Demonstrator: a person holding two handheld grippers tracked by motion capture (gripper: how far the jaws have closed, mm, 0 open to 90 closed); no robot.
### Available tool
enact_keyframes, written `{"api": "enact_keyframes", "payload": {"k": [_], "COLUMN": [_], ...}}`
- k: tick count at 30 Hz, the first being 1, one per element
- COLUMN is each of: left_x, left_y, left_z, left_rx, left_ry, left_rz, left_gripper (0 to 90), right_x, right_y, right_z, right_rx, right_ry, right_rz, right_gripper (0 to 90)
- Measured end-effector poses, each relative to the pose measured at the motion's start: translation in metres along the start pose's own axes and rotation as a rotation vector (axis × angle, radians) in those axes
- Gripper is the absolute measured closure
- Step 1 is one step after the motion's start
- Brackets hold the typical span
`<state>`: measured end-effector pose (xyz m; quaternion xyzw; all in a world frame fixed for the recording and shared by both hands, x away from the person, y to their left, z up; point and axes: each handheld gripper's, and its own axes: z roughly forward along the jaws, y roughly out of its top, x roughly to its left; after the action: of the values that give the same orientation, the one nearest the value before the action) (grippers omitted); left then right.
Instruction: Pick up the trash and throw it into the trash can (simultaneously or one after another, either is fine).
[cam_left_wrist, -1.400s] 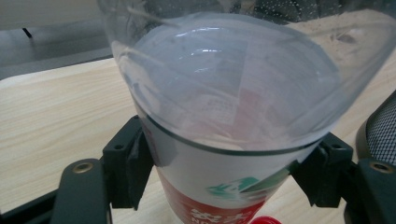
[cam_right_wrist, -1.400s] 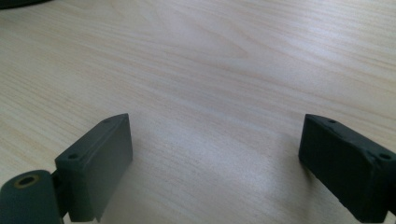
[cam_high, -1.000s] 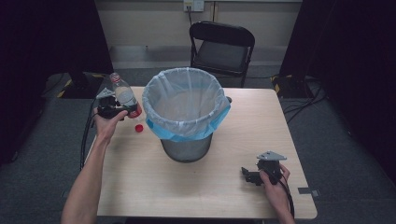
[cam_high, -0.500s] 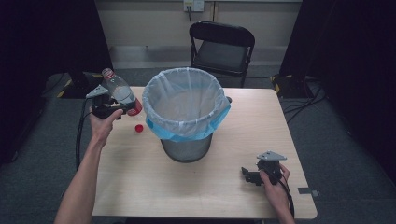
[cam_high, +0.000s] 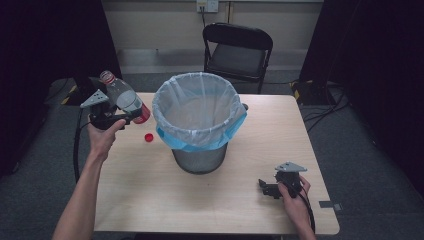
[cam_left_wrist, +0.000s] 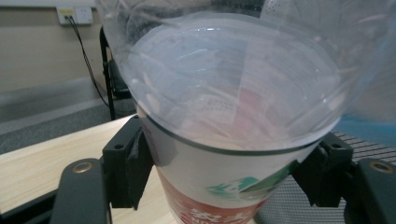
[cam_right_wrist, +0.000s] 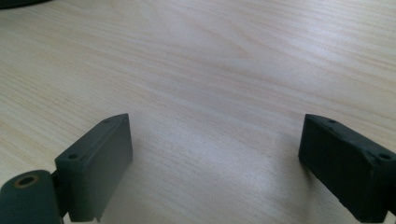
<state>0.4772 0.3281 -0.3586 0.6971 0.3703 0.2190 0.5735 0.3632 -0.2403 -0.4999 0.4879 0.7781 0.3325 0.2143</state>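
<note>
The left claw (cam_high: 131, 116) is clamped across the lower body of a clear plastic bottle (cam_high: 123, 97), its jaws pressing the red-and-white label from either side, as the left claw's own camera shows up close (cam_left_wrist: 233, 140). The bottle is held up off the counter (cam_high: 150, 200), tilted with its open neck pointing up and away from the person and its base toward the bin. It hangs just beside the left rim of the wire-mesh wastebasket (cam_high: 200, 160), not yet over the mouth. That basket stands near the middle of the counter, lined with a pale blue bag (cam_high: 200, 140) folded over its rim, and from where I stand nothing seems to lie inside it. On the counter below the bottle, between the hand and the basket, sits a small red cap (cam_high: 148, 137), apart from both. Over at the near right corner, the right claw (cam_high: 265, 187) rests on the wood with its jaws spread wide and nothing between them (cam_right_wrist: 210, 154). I'd say the pickup is done; carrying the bottle over the rim and dropping it remains, and the cap may follow.
</note>
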Motion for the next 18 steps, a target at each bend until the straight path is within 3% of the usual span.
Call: {"api": "enact_keyframes", "payload": {"k": [6,8,9,18], "left_x": [-0.002,-0.005,-0.007,-0.021], "left_y": [-0.002,0.001,0.002,0.024], "left_z": [-0.014,-0.017,-0.019,-0.028], "left_rx": [-0.016,-0.011,-0.016,-0.08], "left_ry": [0.008,0.034,0.031,-0.007], "left_rz": [-0.015,0.003,0.018,0.028], "left_gripper": [29.3,29.3,29.3,29.4], "right_x": [0.0,0.0,0.0,0.0], "right_y": [0.0,0.0,0.0,0.0], "right_z": [0.0,0.0,0.0,0.0], "right_rx": [0.0,0.0,0.0,0.0], "right_ry": [0.0,0.0,0.0,0.0], "right_rz": [0.0,0.0,0.0,0.0], "right_gripper": [8.9,8.9,8.9,8.9]}}
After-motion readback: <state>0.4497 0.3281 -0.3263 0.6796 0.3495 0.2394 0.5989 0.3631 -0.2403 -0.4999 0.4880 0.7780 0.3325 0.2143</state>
